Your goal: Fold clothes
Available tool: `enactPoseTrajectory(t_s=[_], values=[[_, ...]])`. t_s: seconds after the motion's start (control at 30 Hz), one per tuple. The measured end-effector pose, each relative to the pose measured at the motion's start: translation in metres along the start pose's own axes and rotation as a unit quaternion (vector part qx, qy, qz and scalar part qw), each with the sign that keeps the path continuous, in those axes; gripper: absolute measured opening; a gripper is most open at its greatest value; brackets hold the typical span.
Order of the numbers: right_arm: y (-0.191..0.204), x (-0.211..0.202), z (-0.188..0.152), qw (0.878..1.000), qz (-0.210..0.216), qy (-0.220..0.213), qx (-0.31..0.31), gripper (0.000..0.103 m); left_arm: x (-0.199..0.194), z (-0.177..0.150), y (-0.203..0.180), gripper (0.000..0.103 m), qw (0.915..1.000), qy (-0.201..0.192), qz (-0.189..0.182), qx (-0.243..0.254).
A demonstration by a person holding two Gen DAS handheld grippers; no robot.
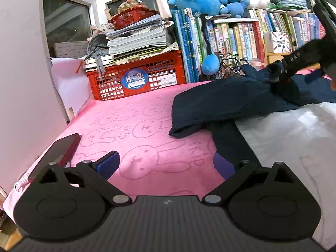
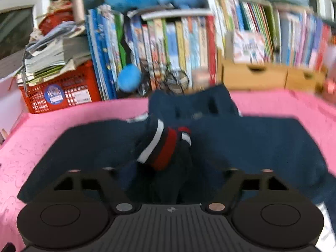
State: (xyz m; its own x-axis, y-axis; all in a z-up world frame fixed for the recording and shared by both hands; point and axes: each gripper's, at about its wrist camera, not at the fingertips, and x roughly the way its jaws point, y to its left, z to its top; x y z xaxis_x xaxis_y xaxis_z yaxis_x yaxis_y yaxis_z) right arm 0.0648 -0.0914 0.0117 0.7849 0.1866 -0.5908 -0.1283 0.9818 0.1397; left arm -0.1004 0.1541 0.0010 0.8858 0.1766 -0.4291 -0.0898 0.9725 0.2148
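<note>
Crumpled navy garment on fuzzy pink blanket.

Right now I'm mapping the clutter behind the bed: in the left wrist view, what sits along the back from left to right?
Red crate under a paper stack → blue plush ball → toy bicycle → right gripper on the navy garment.
</note>
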Motion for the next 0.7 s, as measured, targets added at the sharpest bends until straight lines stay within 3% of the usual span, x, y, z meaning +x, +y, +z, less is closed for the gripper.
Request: enactPoseTrajectory(t_s=[0.13, 0.33, 0.4, 0.43, 0.47, 0.53, 0.7], values=[[-0.017, -0.005, -0.010, 0.999, 0.002, -0.009, 0.033, 0.083, 0.000, 0.000, -0.003, 0.097, 0.9999, 0.006, 0.003, 0.008], [-0.005, -0.004, -0.010, 0.997, -0.024, -0.063, -0.032, 0.084, 0.001, -0.001, -0.005, 0.097, 0.9999, 0.015, 0.000, 0.007], [0.000, 0.012, -0.005, 0.998, -0.019, -0.044, -0.047, 0.063, 0.001, 0.001, -0.008, 0.097, 0.9999, 0.015, -0.001, 0.006], [0.000, 0.021, -0.002, 0.999, -0.015, -0.027, -0.044, 0.026, 0.000, 0.002, -0.009, 0.097, 0.9999, 0.012, -0.001, 0.008], [-0.006, 0.030, 0.001, 1.000, -0.008, -0.006, -0.021, 0.019, -0.001, 0.003, -0.010, 0.097, 0.9999, 0.008, -0.002, 0.009], [-0.020, 0.036, 0.008, 1.000, 0.016, 0.004, 0.021, 0.017, -0.003, 0.008, -0.013, 0.097, 0.9999, -0.002, -0.007, 0.012], [-0.050, -0.012, 0.041, 0.994, 0.014, -0.105, 0.024, 0.015, 0.000, 0.027, -0.028, 0.098, 0.9985, -0.035, -0.030, 0.029]])
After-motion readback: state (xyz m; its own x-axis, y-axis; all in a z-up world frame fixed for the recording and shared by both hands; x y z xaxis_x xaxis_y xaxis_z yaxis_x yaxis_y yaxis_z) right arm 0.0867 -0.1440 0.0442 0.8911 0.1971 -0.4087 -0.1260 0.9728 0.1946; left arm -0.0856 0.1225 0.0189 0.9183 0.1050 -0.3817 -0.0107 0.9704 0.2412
